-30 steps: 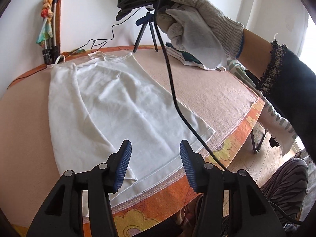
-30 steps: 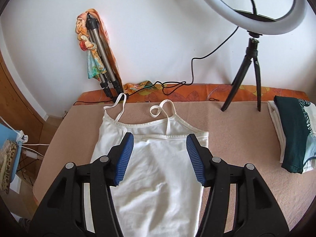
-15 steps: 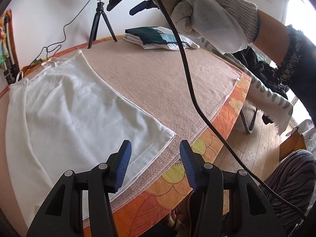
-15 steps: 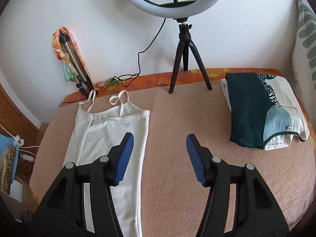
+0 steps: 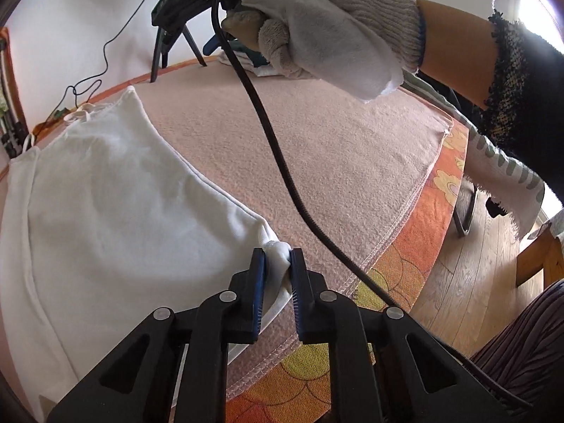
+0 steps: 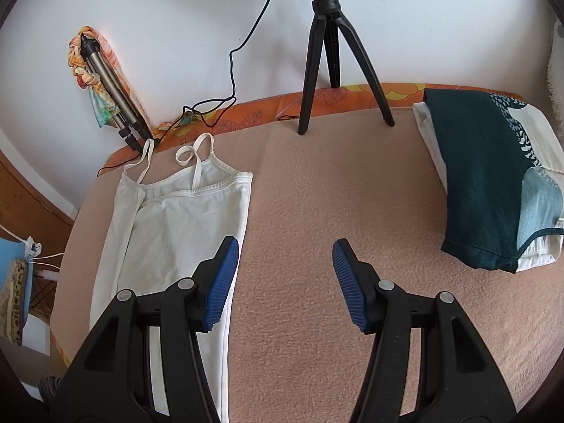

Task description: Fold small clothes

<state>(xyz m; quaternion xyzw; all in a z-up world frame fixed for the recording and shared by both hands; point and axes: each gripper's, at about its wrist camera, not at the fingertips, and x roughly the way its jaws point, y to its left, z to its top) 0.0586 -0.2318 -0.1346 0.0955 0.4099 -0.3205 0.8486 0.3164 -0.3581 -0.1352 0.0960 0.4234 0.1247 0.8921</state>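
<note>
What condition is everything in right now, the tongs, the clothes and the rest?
left tongs: shut on the bottom corner of the white camisole.
right tongs: open, empty, above the blanket.
white camisole: lying flat, one long side folded in, straps at the far end.
dark green garment: folded, resting on a white piece.
tripod: standing upright, legs spread.
pink blanket: spread flat.

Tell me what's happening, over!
Left gripper shut on white top hem corner. Right gripper open, hovering over blanket. Black cable dangles nearby.
</note>
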